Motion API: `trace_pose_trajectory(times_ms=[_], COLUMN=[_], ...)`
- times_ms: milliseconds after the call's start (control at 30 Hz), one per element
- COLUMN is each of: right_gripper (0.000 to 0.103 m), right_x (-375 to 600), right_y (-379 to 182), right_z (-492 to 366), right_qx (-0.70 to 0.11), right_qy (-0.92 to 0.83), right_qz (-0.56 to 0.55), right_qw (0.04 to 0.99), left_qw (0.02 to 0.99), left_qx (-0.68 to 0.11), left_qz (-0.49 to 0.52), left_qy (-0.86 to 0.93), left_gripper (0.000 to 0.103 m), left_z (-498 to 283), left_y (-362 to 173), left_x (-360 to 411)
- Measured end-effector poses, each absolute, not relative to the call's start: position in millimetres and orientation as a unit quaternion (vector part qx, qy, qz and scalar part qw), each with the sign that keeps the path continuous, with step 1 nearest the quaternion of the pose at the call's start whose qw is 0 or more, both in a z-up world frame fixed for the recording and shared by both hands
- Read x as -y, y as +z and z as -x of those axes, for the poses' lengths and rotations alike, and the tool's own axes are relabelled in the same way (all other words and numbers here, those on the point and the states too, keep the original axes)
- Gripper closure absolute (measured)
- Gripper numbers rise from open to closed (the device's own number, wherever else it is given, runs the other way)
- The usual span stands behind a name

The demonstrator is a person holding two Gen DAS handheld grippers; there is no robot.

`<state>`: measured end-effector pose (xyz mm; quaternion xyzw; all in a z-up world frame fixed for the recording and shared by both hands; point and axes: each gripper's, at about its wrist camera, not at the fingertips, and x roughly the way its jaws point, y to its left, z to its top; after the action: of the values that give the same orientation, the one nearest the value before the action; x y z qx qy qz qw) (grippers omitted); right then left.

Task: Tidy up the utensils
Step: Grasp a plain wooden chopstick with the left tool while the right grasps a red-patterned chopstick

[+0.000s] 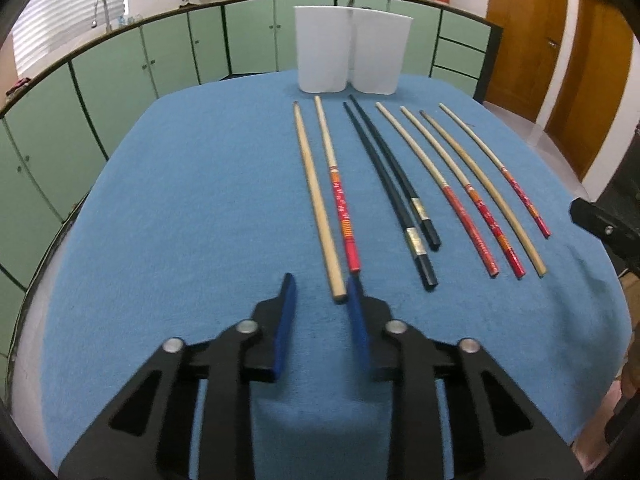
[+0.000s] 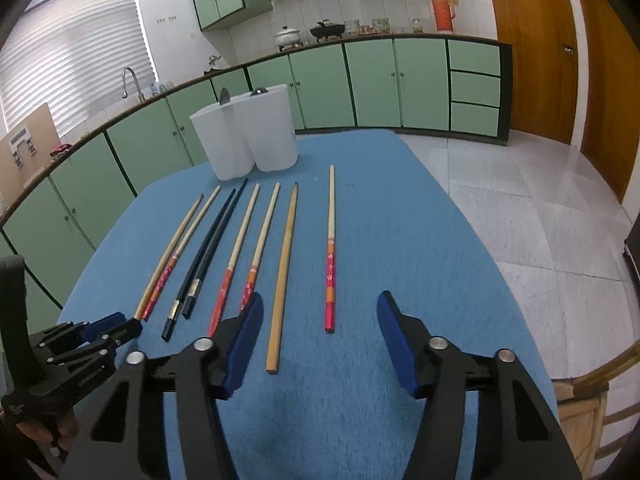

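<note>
Left wrist: left hand-held gripper (image 1: 321, 286) spread, plain wooden chopstick (image 1: 318, 200) end between its blue pads; eight chopsticks lie on blue felt bench (image 1: 180, 220) before white twin-lobed holder (image 1: 352, 50). Right wrist: right hand-held gripper (image 2: 320, 308) spread wide; only here, utensil tips poke from holder.

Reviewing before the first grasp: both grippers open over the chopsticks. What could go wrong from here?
1. The left gripper sits near the plain wooden chopstick, which lies close beside a red-handled chopstick; closing could catch or nudge both.
2. The black pair lie almost touching, so picking one may drag the other.
3. The white holder stands near the table's far edge; a hard insertion might push it back.
</note>
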<state>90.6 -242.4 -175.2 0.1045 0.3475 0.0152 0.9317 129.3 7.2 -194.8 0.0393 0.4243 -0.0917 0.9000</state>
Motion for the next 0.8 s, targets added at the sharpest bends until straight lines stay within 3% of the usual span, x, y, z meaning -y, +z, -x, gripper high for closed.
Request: trace_pose_trajectory(times_ms=[167,467,800], right_gripper=[0.062,0.076,0.085], right_x=[242.8,241.8,241.7], right_y=[-181.4,-199.3,-208.2], right_z=[-88.6,-96.6,-106.7], right_qx=[-0.355,-0.381,-0.39], right_qy=[0.018,0.024,0.014], right_qz=[-0.1,-0.091,-0.091], right_qw=[0.929,0.92,0.916], left_qw=[0.901,0.904,0.905], left_qx=[-0.42,-0.416,-0.415], left_qz=[-0.04,-0.037,-0.038], left_qy=[-0.097,-0.093,-0.09], left_gripper=[0.095,0.096,0.095], left_z=[-129.3,-132.2,-134.5], left_y=[-195.2,-195.4,-196.3], left_x=[-4.5,-6.1,-6.4])
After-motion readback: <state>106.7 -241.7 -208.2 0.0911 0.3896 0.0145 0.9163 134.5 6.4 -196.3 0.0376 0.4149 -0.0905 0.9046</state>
